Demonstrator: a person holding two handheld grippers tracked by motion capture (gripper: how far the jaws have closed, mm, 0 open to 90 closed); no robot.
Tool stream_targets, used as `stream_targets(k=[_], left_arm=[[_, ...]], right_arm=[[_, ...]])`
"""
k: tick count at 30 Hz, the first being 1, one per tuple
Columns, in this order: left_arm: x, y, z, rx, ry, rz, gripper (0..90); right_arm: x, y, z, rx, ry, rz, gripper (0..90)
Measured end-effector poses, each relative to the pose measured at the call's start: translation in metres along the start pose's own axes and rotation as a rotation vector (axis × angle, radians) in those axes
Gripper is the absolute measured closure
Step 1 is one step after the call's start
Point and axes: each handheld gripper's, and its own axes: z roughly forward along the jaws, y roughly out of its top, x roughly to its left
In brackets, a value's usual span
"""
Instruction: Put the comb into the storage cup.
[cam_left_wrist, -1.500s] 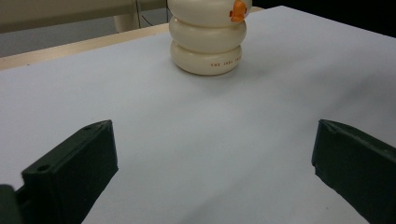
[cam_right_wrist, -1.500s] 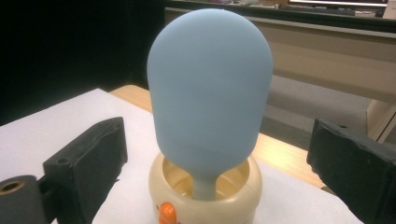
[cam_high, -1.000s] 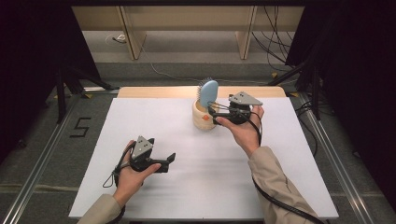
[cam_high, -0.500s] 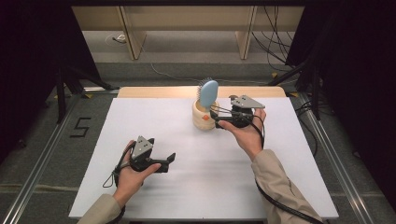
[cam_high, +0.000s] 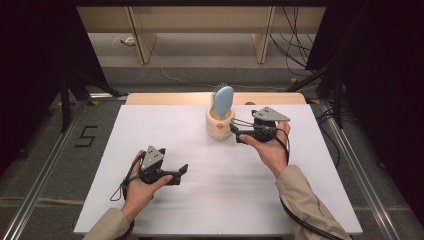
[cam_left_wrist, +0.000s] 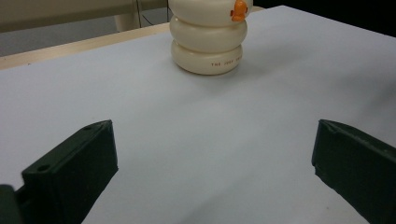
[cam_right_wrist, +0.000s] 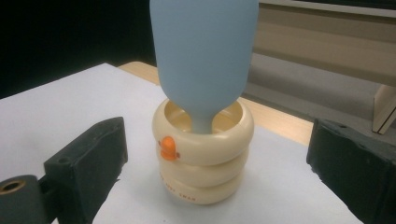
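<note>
White table (cam_high: 200, 200) is carrying a cream ringed holder (cam_high: 219, 125) with a blue hairbrush (cam_high: 223, 101) standing handle-down inside. Just beside the holder, the right gripper (cam_high: 235, 131) is hovering wide open, holding nothing. Well apart from the holder, the left gripper (cam_high: 183, 170) is resting open, empty. Placement looks finished; only withdrawing seems left.

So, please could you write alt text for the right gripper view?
A light blue hairbrush stands handle-down in a cream ringed holder on the white table. The right gripper has its black jaws wide open, one at each side of the holder, not touching it.
</note>
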Motion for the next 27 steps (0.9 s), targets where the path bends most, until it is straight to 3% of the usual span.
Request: stream_targets(k=[27], left_arm=[[0.001, 0.001, -0.001, -0.001, 0.003, 0.001, 0.0]], right_arm=[[-0.004, -0.01, -0.02, 0.014, 0.017, -0.004, 6.4]])
